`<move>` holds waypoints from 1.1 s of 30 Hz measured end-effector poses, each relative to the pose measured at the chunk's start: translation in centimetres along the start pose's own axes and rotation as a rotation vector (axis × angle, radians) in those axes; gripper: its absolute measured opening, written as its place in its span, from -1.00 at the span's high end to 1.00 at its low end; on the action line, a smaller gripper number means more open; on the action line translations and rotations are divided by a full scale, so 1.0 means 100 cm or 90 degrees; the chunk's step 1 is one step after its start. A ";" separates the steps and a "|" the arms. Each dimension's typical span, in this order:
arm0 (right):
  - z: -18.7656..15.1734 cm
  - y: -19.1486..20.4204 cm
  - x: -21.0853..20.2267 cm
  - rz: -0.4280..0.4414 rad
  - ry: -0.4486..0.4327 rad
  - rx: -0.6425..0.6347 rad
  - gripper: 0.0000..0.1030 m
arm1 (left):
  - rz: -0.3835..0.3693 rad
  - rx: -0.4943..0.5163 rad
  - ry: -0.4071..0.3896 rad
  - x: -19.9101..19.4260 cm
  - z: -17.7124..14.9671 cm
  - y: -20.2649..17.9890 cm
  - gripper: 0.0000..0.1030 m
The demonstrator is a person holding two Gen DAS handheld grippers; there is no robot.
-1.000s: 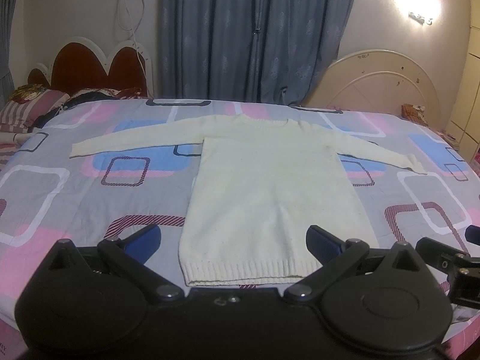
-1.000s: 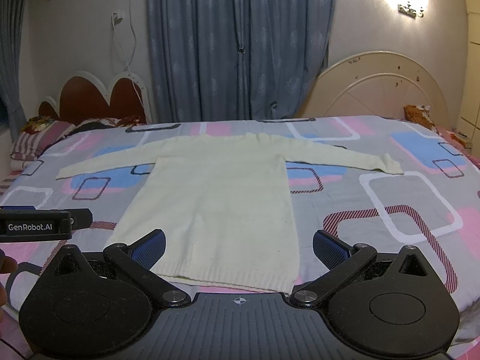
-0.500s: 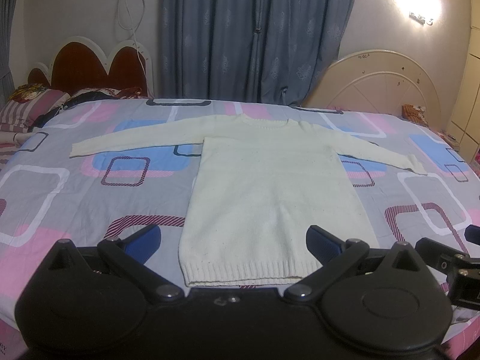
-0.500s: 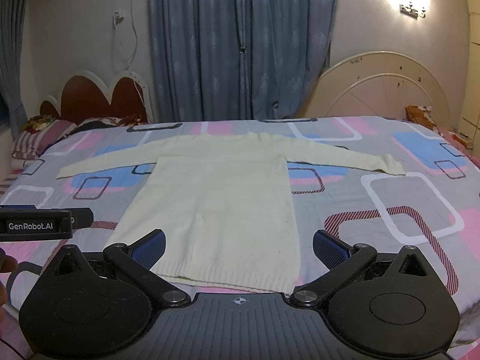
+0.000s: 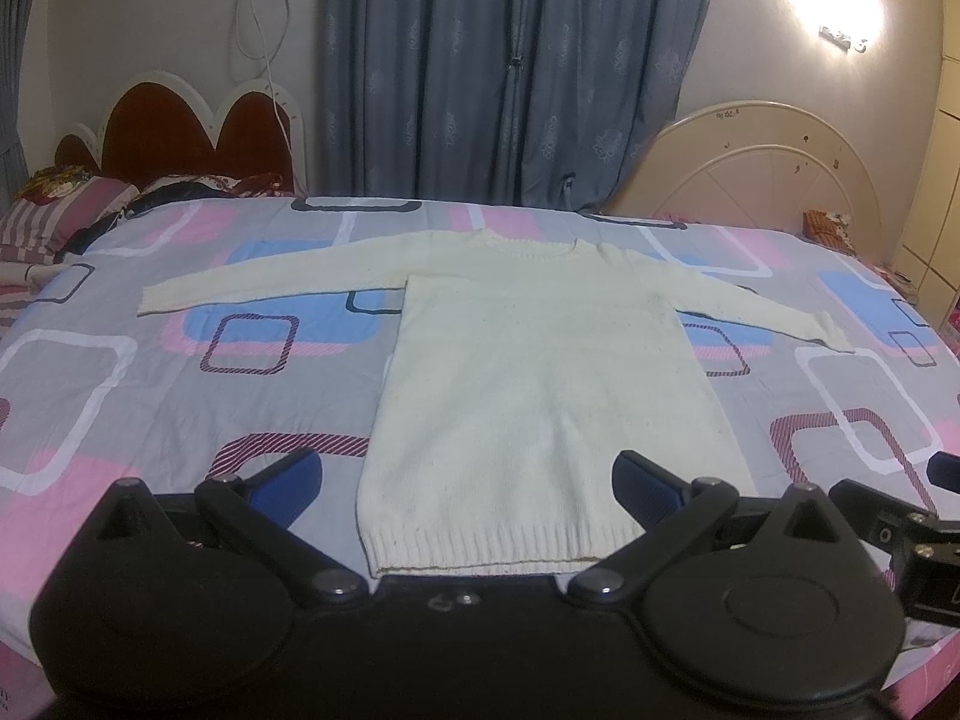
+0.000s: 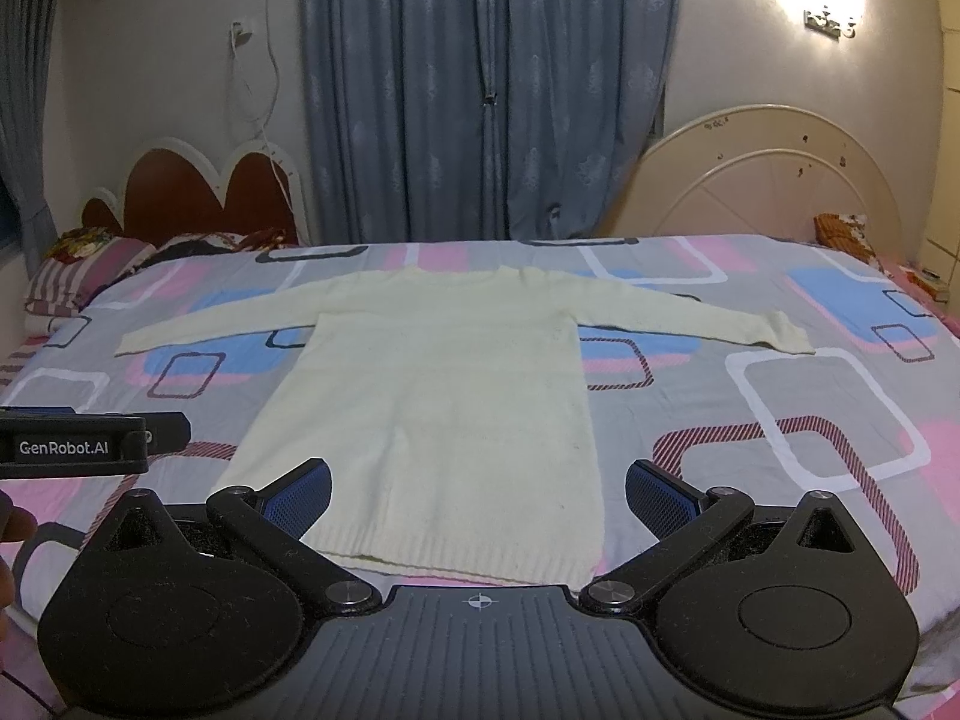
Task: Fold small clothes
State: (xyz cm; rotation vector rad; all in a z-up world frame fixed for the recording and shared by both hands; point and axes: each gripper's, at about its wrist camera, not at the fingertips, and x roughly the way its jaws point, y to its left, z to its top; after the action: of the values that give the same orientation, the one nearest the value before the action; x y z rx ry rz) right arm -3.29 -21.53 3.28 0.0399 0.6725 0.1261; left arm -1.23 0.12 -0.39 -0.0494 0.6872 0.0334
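Currently nothing is folded: the cream sweater lies flat on the bed, both sleeves stretched out sideways, ribbed hem nearest the cameras.

Risks, as judgement:
- The knit looks soft and loose; a pinch of only the top layer would drag the front off the back and bunch the body.
- Lifting one sleeve unevenly could skew the fold line.
- The patterned sheet may be caught together with the hem.

The left gripper has its jaws spread wide, holding nothing; the hem sits between them, just beyond the tips. The right gripper likewise stands spread and empty, with the hem's right corner between its jaws.
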 end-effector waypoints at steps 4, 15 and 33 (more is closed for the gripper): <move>0.001 0.001 0.002 0.000 0.004 -0.001 -1.00 | -0.001 -0.004 0.002 0.002 0.003 0.000 -0.99; 0.007 -0.002 0.014 -0.007 0.006 -0.006 -1.00 | 0.003 -0.008 0.006 0.016 0.013 0.002 -0.99; 0.040 -0.061 0.080 -0.048 0.015 0.045 -1.00 | 0.013 -0.031 0.003 0.099 0.045 0.002 -0.99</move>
State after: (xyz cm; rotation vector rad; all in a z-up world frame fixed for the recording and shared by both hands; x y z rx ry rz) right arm 6.01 -26.55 0.97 0.0804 0.7014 0.0308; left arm 9.20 0.73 -3.23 -0.0892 0.6909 0.0693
